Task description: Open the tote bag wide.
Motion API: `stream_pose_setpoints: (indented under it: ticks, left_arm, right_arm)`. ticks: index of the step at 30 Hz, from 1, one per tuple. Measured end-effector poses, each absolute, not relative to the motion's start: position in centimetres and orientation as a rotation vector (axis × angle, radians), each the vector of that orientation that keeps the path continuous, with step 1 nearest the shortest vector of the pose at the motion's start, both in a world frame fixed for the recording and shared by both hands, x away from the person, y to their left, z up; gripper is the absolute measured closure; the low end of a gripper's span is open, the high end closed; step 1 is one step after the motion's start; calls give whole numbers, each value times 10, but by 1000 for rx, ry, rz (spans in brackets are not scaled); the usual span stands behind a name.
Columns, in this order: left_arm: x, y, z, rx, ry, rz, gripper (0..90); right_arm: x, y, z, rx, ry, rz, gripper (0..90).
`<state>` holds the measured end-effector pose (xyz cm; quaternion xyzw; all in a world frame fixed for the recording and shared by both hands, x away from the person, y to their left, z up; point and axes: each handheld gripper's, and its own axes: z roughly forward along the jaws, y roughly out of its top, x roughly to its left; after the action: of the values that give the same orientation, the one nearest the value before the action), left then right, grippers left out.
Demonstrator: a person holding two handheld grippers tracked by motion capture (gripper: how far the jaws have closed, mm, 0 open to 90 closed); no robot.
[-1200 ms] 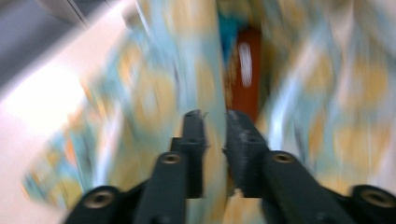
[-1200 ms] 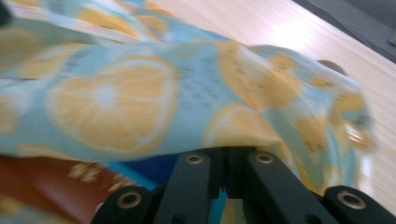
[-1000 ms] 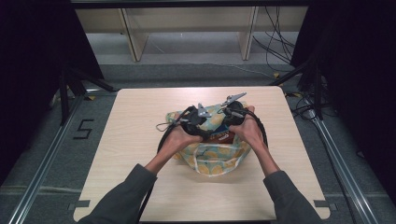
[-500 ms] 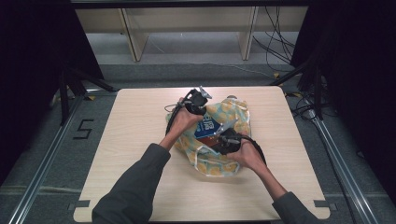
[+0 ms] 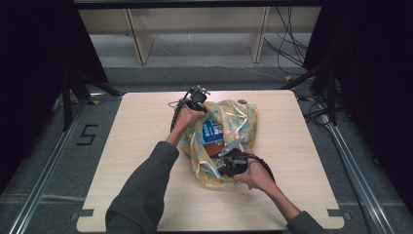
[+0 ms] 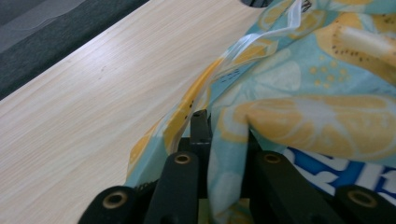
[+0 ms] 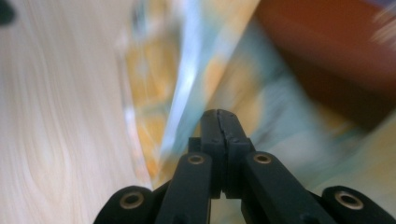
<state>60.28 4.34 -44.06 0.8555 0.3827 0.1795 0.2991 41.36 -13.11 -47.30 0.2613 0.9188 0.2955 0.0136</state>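
Hands now spread apart on bench (image 5: 122, 161): left tongs (image 5: 198, 94), upper centre, just re-clamped on lemon-print bag (image 5: 234, 122) rim; right tongs (image 5: 228, 165), lower centre, clenched on near edge. Bag stretched open at mid-frame, blue packet (image 5: 213, 132) exposed inside

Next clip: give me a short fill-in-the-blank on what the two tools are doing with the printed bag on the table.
1. The left tool is pinching the far edge of the ____-printed bag.
2. The right tool has its jaws ____ at the bag's near end.
3. Through the bag's opening shows a ____ and white package.
4. The bag lies on a light ____ table.

Missing words: lemon; shut; blue; wooden
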Motion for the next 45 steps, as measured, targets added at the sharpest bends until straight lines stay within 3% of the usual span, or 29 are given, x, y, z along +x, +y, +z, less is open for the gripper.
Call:
stream_pose_setpoints:
  ticks: [4, 6, 9, 13, 18, 23, 28, 29, 32, 36, 45]
  left_arm:
    - [595, 37, -433, 2284, 966, 471, 699]
    - [590, 36, -428, 2271, 941, 452, 687]
    - [588, 37, -424, 2270, 930, 454, 696]
    - [586, 42, -422, 2276, 915, 451, 773]
    - [586, 46, -425, 2258, 927, 420, 807]
    - [587, 43, -429, 2262, 924, 424, 798]
    - [588, 51, -426, 2213, 980, 351, 666]
    - [585, 54, -421, 2190, 987, 292, 542]
    - [574, 55, -409, 2173, 967, 296, 444]
    - [555, 57, -392, 2164, 931, 299, 360]
    - [525, 79, -373, 2112, 920, 232, 294]
  right_arm:
    - [433, -140, -433, 812, 2614, 1038, 900]
    - [450, -140, -421, 844, 2561, 1032, 900]
    - [469, -135, -424, 898, 2554, 939, 900]
    - [488, -142, -430, 902, 2522, 787, 900]
    - [520, -199, -437, 1146, 2388, 644, 900]
    - [529, -225, -452, 1237, 2369, 642, 900]
    - [517, -229, -447, 1233, 2375, 725, 900]
    - [508, -225, -438, 1199, 2355, 879, 895]
    - [496, -214, -425, 1125, 2370, 958, 887]
    - [485, -196, -415, 1013, 2418, 972, 887]
    - [479, -174, -415, 968, 2483, 1011, 883]
